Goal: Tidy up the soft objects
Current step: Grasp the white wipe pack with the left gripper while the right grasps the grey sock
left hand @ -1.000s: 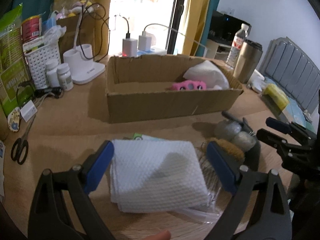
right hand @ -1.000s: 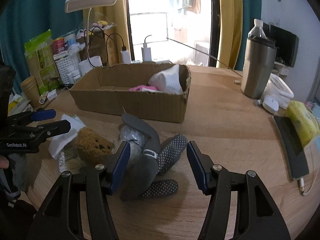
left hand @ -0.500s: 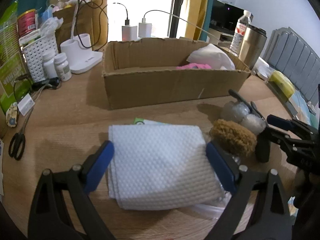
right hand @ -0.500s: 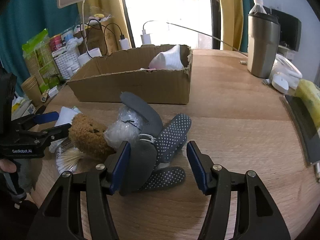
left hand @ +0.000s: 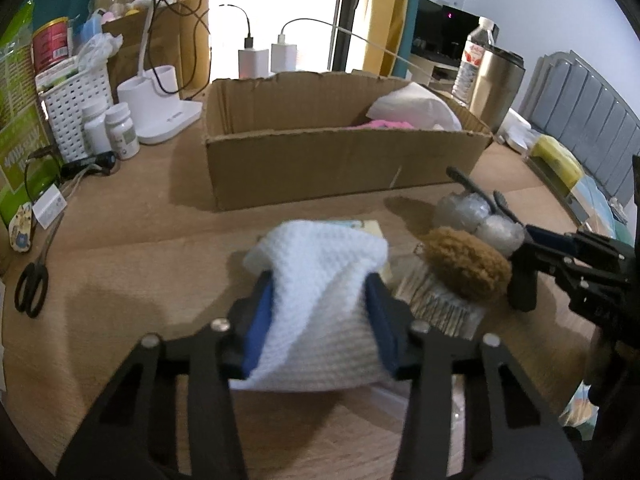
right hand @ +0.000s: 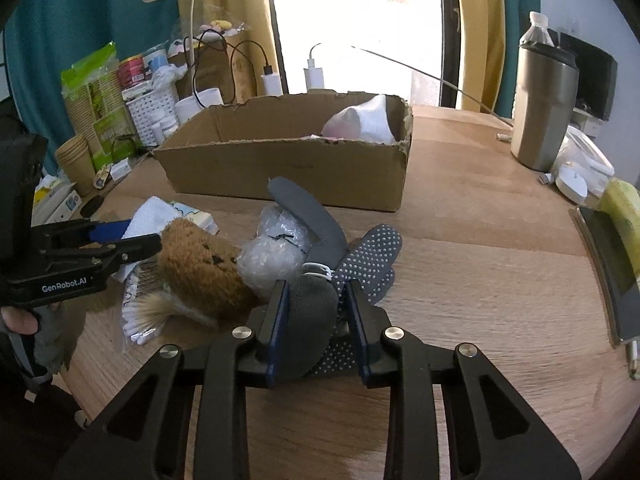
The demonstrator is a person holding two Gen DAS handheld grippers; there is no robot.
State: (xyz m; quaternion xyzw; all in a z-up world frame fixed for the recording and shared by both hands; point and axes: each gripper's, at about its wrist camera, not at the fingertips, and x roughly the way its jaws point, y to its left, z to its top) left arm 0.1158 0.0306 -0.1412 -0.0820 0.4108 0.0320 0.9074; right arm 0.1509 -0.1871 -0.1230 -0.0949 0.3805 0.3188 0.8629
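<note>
Jaws of both grippers have just been closing: left gripper (left hand: 320, 312) pinches the folded white towel (left hand: 320, 280), right gripper (right hand: 316, 320) pinches grey dotted socks (right hand: 352, 264), probably for the near cardboard box (left hand: 320, 164).

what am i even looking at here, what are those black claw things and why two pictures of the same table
No robot: a person holds two hand-held two-finger grippers, each carrying a fisheye camera looking along its fingers. One picture comes from the left gripper, the other from the right gripper. Both have just been closing. The left squeezes a folded white waffle-weave cloth; the right pinches a pair of grey socks with white grip dots. Also on the wooden table: a fuzzy brown plush toy, a clear bubble-wrap bundle, and an open cardboard box already holding a white cloth and something pink.
</note>
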